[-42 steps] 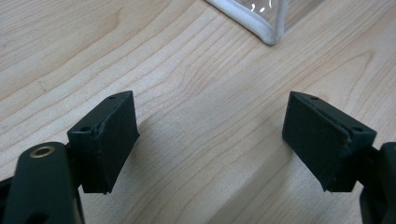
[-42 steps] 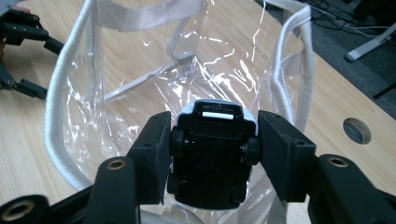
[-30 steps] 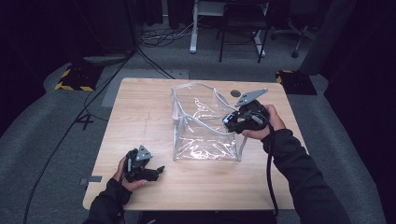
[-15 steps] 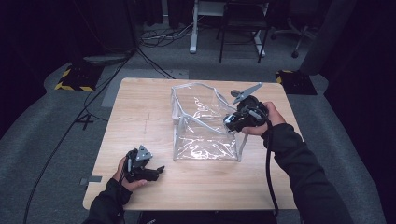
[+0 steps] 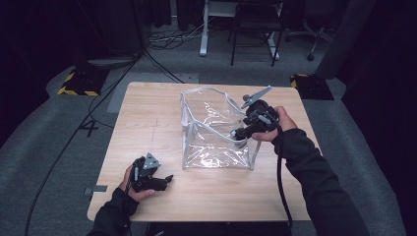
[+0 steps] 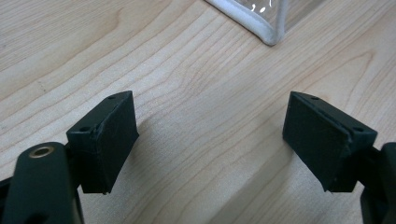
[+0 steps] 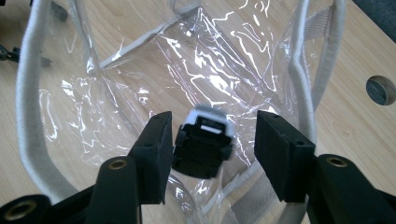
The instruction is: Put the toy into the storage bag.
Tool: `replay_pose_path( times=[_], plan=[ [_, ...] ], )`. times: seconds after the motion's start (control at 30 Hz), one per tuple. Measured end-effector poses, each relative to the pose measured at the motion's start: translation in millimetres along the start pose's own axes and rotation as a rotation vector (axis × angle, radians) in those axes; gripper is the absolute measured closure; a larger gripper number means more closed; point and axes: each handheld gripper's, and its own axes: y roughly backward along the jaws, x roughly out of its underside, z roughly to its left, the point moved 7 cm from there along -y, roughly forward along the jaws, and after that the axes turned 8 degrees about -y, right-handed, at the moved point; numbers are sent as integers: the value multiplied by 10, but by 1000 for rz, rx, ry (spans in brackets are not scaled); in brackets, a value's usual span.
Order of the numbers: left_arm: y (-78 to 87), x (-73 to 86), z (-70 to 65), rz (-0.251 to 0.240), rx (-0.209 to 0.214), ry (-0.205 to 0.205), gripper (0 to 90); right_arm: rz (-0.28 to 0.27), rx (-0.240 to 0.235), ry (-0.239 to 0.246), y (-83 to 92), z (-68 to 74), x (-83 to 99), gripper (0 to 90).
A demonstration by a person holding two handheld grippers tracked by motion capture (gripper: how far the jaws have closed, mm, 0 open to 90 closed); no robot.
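Table: the pale wooden table point(image 5: 147, 118) carries everything, and my forearms come in over its near edge.

Bag: the clear plastic bag with white trimmed edges point(image 5: 216, 142) stands open-topped on the middle of the table, a little toward the right edge. One white-trimmed bottom corner point(image 6: 270, 35) shows ahead of my left gripper.

Right gripper: my right black hand-held gripper point(image 5: 237, 133) is at the bag's right rim, pointing down into the opening. In the right gripper view its jaws stand a narrow way apart point(image 7: 212, 149), with bag film below them. I see no grip on anything.

Left gripper: my left black hand-held gripper point(image 5: 167, 178) rests near the table's front-left corner, well apart from the bag. Its jaws stand wide apart point(image 6: 210, 140) with only bare wood between them.

Small piece: a small black block with a white end point(image 7: 203, 149) sits between my right jaws. Its one side is just beside or touching one pad, and a gap is left at the other pad. I cannot tell whether it lies inside the bag or hangs above the film.

Disc: a small grey round disc point(image 7: 380, 90) is set in the table top beyond the bag's side.
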Motion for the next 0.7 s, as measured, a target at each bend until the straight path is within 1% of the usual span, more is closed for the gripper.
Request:
replay_pose_path(
  times=[0.03,0.07,0.1,0.13,0.2,0.3,0.37,0.53,0.7],
  plan=[
    [0,0,-1,0,1,0,182,7,-4,-10,1,12,2,481],
    [2,1,1,1,0,-3,181,6,-11,1,-11,15,3,485],
    [2,2,0,1,1,-2,180,15,-12,0,-13,23,8,484],
    [2,2,0,1,0,-2,181,13,-11,6,-21,24,9,483],
    [1,2,1,1,0,-2,180,13,-9,0,-13,24,13,495],
    [2,2,0,1,0,-3,180,-1,-7,1,-8,18,7,493],
    [2,2,0,1,1,-2,180,1,-10,-5,-7,27,10,491],
    [2,2,0,1,1,-2,180,0,-9,6,-11,26,15,491],
    [1,2,1,1,0,-3,180,-8,-12,-2,-5,21,19,489]
  ],
)
